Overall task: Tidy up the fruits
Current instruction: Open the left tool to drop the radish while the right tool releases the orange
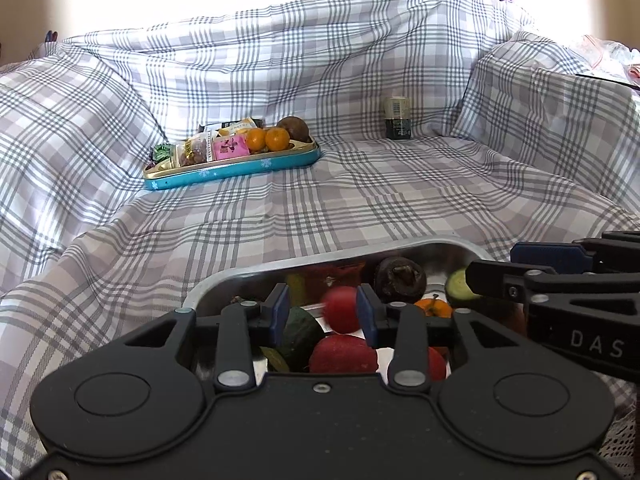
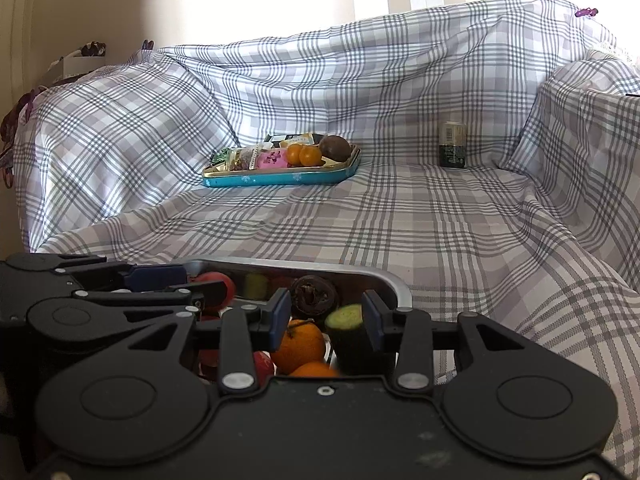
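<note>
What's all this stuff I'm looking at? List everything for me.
Checked cloth: one, grey and white, covering the whole surface.
Metal tray: one, silver, nearest, under the grippers.
Red fruits: several, in the metal tray.
Oranges: two, in the metal tray.
Cucumber piece: one, green, in the metal tray.
Dark round fruit: one, brown, at the metal tray's far end.
Tin tray: one, teal, farther back.
Small oranges: two, in the tin tray.
Brown fruit: one, in the tin tray.
Wrapped snacks: several, mixed colours, in the tin tray.
Can: one, cream and dark green, upright, far right.
Left gripper: black, open.
Right gripper: black, open.
</note>
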A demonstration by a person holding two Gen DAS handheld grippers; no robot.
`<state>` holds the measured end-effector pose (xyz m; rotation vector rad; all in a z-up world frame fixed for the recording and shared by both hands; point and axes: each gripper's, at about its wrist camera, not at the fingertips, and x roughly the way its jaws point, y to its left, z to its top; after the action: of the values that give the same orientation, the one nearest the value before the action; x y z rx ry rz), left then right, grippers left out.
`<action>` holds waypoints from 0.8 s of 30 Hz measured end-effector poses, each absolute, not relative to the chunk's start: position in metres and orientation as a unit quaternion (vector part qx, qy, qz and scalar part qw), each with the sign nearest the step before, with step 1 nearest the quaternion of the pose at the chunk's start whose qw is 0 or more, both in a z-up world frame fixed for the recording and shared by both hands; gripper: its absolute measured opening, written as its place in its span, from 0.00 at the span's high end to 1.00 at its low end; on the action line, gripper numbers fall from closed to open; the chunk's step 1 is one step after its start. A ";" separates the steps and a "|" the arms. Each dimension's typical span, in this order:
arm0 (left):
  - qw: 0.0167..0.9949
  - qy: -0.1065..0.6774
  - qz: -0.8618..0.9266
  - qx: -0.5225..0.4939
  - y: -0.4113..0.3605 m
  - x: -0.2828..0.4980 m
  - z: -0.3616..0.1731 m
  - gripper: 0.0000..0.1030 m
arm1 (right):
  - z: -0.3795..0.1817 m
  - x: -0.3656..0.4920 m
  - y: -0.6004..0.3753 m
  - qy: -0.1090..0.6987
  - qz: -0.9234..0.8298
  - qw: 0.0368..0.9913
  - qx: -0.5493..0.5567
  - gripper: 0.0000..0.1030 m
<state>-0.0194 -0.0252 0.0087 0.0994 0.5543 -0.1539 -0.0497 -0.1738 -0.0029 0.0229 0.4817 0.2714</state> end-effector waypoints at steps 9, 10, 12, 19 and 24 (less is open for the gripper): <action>0.954 0.290 -0.065 0.033 -0.023 -0.022 0.005 0.54 | -0.003 -0.049 -0.174 0.240 0.132 0.962 0.012 0.59; 0.954 0.291 -0.064 0.034 -0.023 -0.022 0.005 0.54 | -0.003 -0.049 -0.174 0.240 0.132 0.962 0.011 0.59; 0.954 0.292 -0.062 0.036 -0.024 -0.022 0.005 0.54 | -0.003 -0.049 -0.174 0.240 0.131 0.962 0.011 0.59; 0.954 0.293 -0.055 0.037 -0.023 -0.023 0.005 0.54 | -0.004 -0.048 -0.173 0.244 0.127 0.961 0.011 0.59; 0.953 0.298 -0.045 0.029 -0.021 -0.023 0.004 0.54 | -0.005 -0.047 -0.171 0.247 0.123 0.961 0.010 0.59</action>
<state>-0.0230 -0.0207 0.0039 0.0584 0.6045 -0.0909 -0.0468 -0.1713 -0.0046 0.0204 0.5010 0.2498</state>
